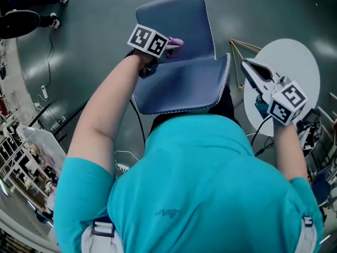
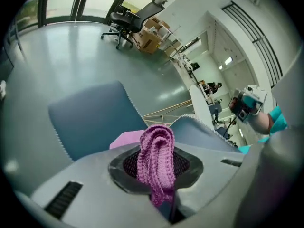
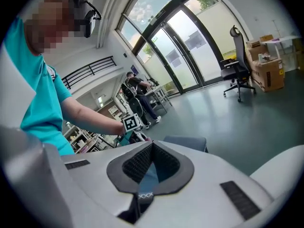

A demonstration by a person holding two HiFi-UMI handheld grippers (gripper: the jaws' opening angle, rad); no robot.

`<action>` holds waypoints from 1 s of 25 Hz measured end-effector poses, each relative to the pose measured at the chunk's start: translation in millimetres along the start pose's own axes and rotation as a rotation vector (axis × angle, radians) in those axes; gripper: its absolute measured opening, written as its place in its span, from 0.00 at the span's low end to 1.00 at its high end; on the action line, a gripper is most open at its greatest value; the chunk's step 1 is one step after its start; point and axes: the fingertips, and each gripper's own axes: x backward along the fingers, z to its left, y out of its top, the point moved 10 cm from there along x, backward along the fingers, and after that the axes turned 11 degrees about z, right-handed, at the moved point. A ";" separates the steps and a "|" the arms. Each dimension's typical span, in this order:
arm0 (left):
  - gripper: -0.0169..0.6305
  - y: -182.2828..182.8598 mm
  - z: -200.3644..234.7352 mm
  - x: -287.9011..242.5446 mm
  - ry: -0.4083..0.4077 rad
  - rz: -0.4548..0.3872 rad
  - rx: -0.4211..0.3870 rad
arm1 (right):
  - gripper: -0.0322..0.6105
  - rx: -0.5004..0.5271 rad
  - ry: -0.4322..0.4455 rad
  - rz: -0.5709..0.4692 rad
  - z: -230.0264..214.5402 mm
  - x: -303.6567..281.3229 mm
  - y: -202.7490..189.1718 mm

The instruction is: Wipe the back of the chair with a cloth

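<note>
Head view: the blue chair (image 1: 181,83) is seen from steeply above, with the person's turquoise shirt covering its near edge. The left tongs (image 1: 167,49) are closed on a bunched purple cloth (image 1: 175,42), which is held at the chair's left side, about where its two padded panels meet. In the left gripper view the cloth (image 2: 156,160) is pinched upright between the pads of the left tongs (image 2: 156,144), and a flat pink corner is spread just beyond them. The right tongs (image 1: 247,65) are brought together on nothing and are held over the round white tabletop (image 1: 295,57), well apart from the chair.

Several risks can be judged from here. Only a narrow fold is gripped, so the cloth could be dragged out of the pads if it is pressed hard along the upholstery. The chair is not steadied by the right tongs, so it might be pushed across the floor by a firm stroke. Bare plastic, not cloth, could be rubbed over the panel if the tongs are tilted.

Whether the cloth touches the chair cannot be told. Which panel is the back is hard to settle, and the chair's legs are hidden
</note>
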 end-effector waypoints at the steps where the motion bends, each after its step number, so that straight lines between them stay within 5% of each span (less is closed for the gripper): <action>1: 0.12 -15.7 14.7 13.9 0.048 0.025 -0.007 | 0.04 0.013 0.016 0.007 4.5 -12.0 6.1; 6: 0.12 -90.9 68.5 46.3 0.241 0.211 -0.054 | 0.04 0.057 0.074 0.048 24.2 -58.9 24.7; 14: 0.12 -145.7 71.5 7.3 0.447 0.719 -0.346 | 0.04 0.087 0.106 0.098 38.9 -85.6 33.7; 18: 0.12 -143.4 69.1 -7.7 0.435 0.778 -0.351 | 0.04 0.081 0.108 0.096 39.3 -89.6 33.0; 25: 0.12 -141.6 61.6 -21.5 0.382 0.760 -0.307 | 0.04 0.058 0.084 0.075 30.7 -79.0 29.2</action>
